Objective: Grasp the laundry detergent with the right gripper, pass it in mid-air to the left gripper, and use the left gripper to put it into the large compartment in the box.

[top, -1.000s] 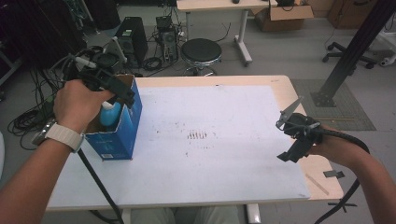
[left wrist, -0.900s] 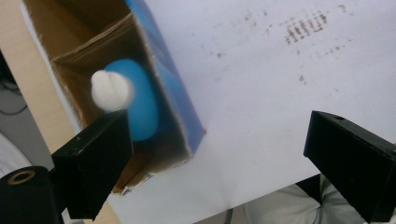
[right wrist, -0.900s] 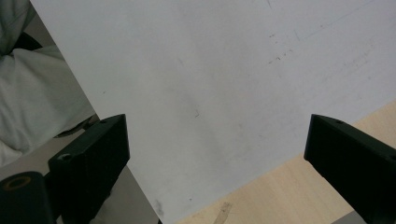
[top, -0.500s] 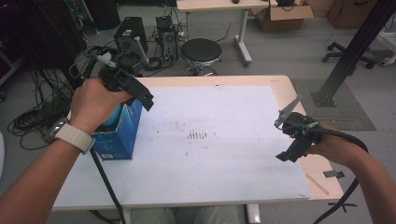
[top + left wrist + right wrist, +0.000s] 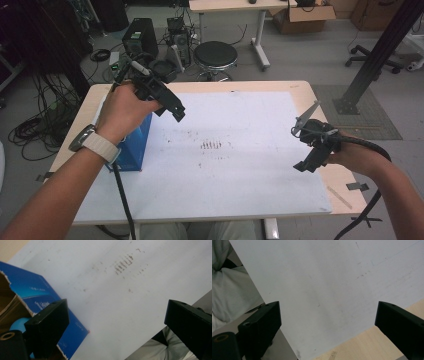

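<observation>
Reaching above the open blue box [image 5: 131, 145] with the left gripper [image 5: 172, 107].
Both grippers' jaws stand wide, empty; a square descent over the pale blue ball [image 5: 18, 323] suits.

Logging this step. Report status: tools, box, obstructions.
Left tool open, empty, above the blue box. Right tool open, empty, over the table's right edge. Box open, blue ball inside. White sheet bare between them.

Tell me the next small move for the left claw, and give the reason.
Probably lower the left claw back toward the open top of the blue box. Its jaws stand wide apart and empty above the white sheet, while a light blue round thing lies inside the box. The right claw hangs open and idle.
</observation>
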`<state>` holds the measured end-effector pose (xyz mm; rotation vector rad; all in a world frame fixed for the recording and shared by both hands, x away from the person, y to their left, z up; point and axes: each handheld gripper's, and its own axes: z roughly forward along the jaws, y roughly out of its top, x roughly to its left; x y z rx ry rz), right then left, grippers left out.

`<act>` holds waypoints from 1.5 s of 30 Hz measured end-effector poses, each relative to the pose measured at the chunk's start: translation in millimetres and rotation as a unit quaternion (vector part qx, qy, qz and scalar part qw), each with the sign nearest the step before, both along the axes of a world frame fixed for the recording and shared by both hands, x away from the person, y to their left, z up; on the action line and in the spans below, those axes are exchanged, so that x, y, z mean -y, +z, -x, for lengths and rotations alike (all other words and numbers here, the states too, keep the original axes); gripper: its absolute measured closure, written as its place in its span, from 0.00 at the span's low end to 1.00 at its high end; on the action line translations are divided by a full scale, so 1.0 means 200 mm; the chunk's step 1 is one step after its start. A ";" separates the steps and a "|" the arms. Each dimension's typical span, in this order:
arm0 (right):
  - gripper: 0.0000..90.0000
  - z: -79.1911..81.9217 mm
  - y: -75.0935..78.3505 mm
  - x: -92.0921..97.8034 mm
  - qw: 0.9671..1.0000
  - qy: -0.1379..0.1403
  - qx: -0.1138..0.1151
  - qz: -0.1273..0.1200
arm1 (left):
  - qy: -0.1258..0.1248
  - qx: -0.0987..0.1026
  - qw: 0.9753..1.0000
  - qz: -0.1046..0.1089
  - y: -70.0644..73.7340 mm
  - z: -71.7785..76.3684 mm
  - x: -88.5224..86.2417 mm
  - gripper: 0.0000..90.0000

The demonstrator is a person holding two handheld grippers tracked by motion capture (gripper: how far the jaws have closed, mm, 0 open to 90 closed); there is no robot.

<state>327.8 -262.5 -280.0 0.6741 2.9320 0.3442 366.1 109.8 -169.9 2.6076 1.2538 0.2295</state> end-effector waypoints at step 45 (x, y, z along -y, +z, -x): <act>0.07 -0.07 -0.01 -0.03 1.000 0.002 -0.003 -0.008 | -0.139 0.008 0.990 -0.004 -0.19 -0.16 0.29 0.07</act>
